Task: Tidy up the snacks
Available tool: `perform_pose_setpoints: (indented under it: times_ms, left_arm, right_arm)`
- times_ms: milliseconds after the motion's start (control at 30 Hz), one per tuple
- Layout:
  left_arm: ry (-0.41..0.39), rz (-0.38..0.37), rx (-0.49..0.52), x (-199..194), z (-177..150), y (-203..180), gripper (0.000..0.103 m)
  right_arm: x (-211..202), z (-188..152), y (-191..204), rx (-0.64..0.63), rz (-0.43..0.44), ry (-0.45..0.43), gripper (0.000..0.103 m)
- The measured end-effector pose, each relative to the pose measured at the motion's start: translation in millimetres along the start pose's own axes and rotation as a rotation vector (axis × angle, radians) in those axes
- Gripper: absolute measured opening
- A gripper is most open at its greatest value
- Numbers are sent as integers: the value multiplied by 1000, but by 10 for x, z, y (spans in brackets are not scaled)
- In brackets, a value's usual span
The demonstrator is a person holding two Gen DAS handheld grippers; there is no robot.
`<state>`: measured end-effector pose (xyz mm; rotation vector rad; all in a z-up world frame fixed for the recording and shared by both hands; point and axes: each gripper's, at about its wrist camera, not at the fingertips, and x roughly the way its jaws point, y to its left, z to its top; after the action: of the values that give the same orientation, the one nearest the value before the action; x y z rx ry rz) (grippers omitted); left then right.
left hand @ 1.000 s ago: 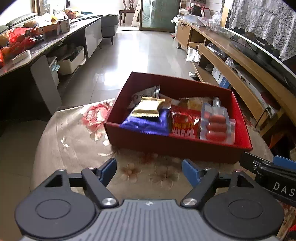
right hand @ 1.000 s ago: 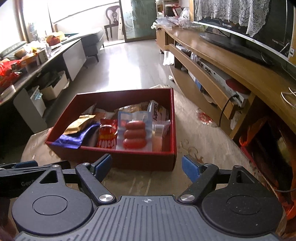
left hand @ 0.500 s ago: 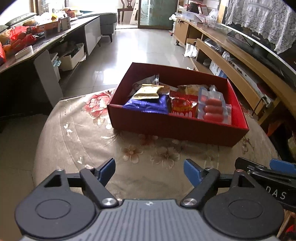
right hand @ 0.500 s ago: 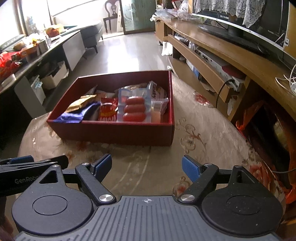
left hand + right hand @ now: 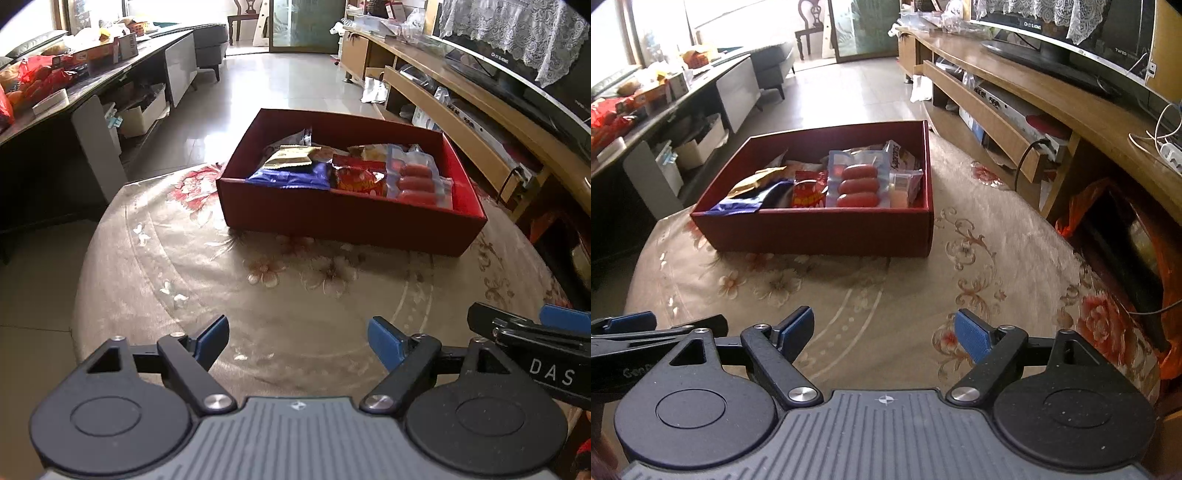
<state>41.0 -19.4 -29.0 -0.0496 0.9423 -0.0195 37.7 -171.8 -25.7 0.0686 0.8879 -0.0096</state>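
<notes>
While the red box point(image 5: 347, 221) of snacks point(image 5: 351, 173) sits at twelve o'clock on the table point(image 5: 295, 295), well clear of both grippers, the left gripper point(image 5: 297, 338) is spreading empty and the right gripper point(image 5: 884, 334) gapes empty; a careless reach could shove the box toward the far edge.

Snack packets point(image 5: 347, 171) in box point(image 5: 347, 221) — box on table point(image 5: 258, 295).

On a round table point(image 5: 192, 280) draped in floral cloth, a red box point(image 5: 343, 218) holds a blue packet point(image 5: 291, 177), a sausage pack point(image 5: 415, 181) and other snacks, while the left gripper point(image 5: 297, 338), jaws opening and empty, hovers well short of it.
</notes>
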Motion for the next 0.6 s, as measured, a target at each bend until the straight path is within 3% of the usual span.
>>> perform_pose_setpoints:
  times_ms: [600]
  left_arm:
    - [10,17,22,-174,-348,45,90]
  right_arm:
    - [-227,-347,61,-17,-3,3,88]
